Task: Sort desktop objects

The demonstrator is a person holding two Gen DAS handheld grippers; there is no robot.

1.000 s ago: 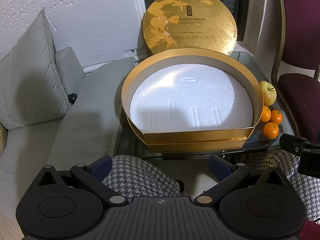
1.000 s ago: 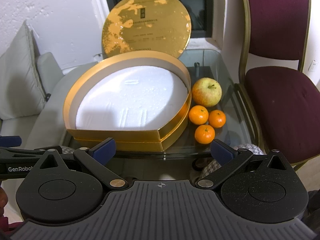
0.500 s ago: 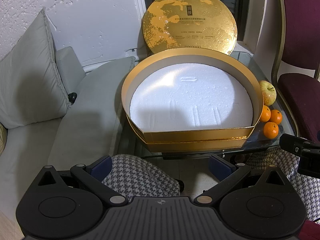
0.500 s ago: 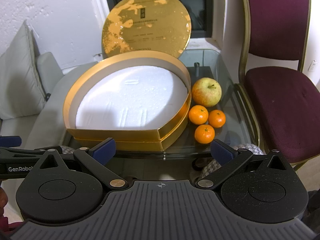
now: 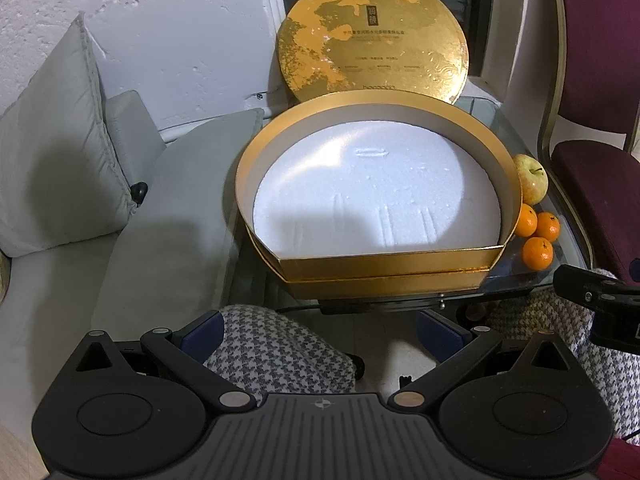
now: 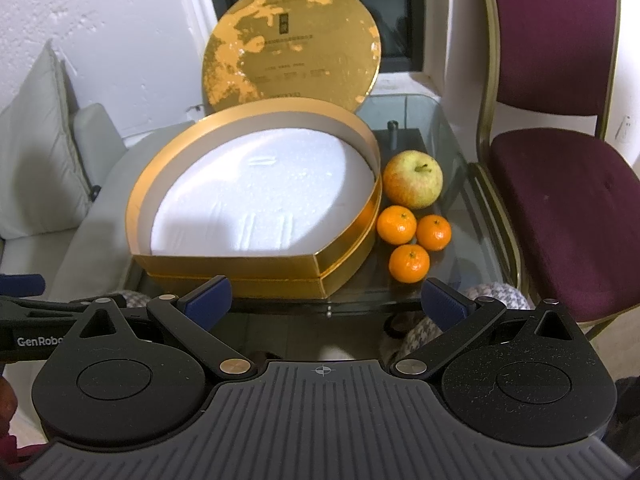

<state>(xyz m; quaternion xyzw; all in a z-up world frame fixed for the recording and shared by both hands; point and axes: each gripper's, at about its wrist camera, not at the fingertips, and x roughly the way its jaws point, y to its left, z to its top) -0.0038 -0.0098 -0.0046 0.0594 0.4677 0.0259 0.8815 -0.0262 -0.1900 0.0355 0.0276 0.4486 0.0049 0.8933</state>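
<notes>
On the glass desk (image 6: pixel 448 128) an open gold gift box (image 6: pixel 224 268) is sitting with its white foam liner (image 6: pixel 260 200) showing bare, and its round gold lid (image 6: pixel 292 48) is leaning upright against the window behind it. Just beside the box's right wall an apple (image 6: pixel 413 178) is resting, with three mandarins (image 6: pixel 414 238) clustering close together in front of it, all of them lying on the glass outside the box.

Both tools are hanging short of the desk's near edge. The right gripper (image 6: pixel 326 300) is holding its fingers spread wide and gripping nothing; the left gripper (image 5: pixel 320 330) is doing the same, over a houndstooth-clad knee (image 5: pixel 280 344).

That layout fits either fruit waiting to go into the box or fruit taken out and grouped, so I am judging no further than that. Whichever it is, handling the fruit well is looking like a job for the right tool, which is facing it. The mandarins are sitting nearly touching, so the fingers should be straddling one alone, the nearest being easiest. Round fruit on glass is likely to roll, so closing gently and squarely across the middle matters. The apple is looking close to the full spread of the fingers
</notes>
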